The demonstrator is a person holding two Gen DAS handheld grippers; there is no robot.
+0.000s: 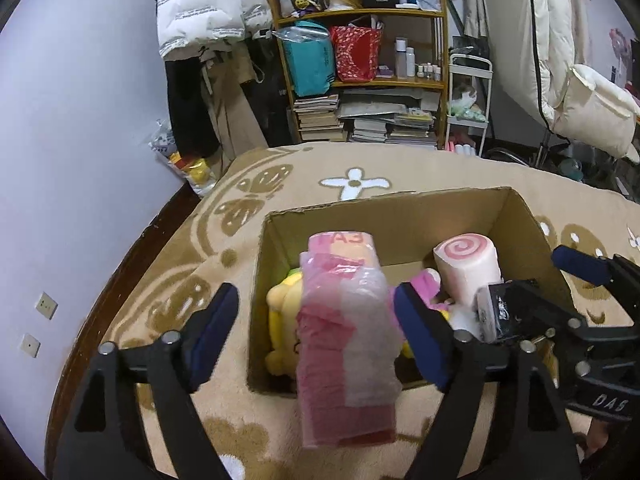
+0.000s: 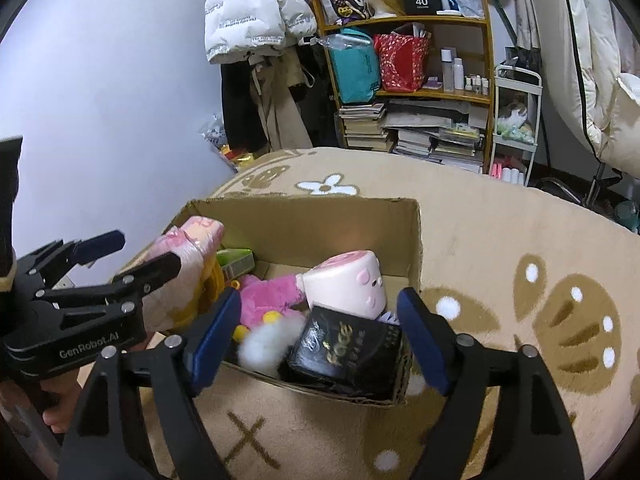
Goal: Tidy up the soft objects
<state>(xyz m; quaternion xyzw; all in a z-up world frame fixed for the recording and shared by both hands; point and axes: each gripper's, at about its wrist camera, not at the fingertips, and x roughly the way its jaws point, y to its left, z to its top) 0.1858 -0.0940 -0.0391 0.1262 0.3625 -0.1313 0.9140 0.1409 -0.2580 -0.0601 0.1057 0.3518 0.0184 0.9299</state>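
Note:
An open cardboard box (image 1: 400, 212) sits on a beige patterned blanket. In it lie a yellow plush (image 1: 282, 320), a pink plush (image 2: 268, 296), a swirl-topped pink roll plush (image 1: 468, 268) and a black tissue pack (image 2: 348, 352). A pink plastic-wrapped pack (image 1: 344, 336) leans over the box's near left wall, between the wide-open fingers of my left gripper (image 1: 316, 336), which do not press it. My right gripper (image 2: 316, 336) is open, hovering over the black pack at the box's near right corner. The left gripper also shows in the right wrist view (image 2: 132, 256).
The blanket (image 2: 520, 240) spreads around the box (image 2: 304, 220). Behind stand a wooden shelf (image 1: 360, 84) with bags and stacked books, hanging coats, a white cart (image 1: 468, 100) and a wall on the left.

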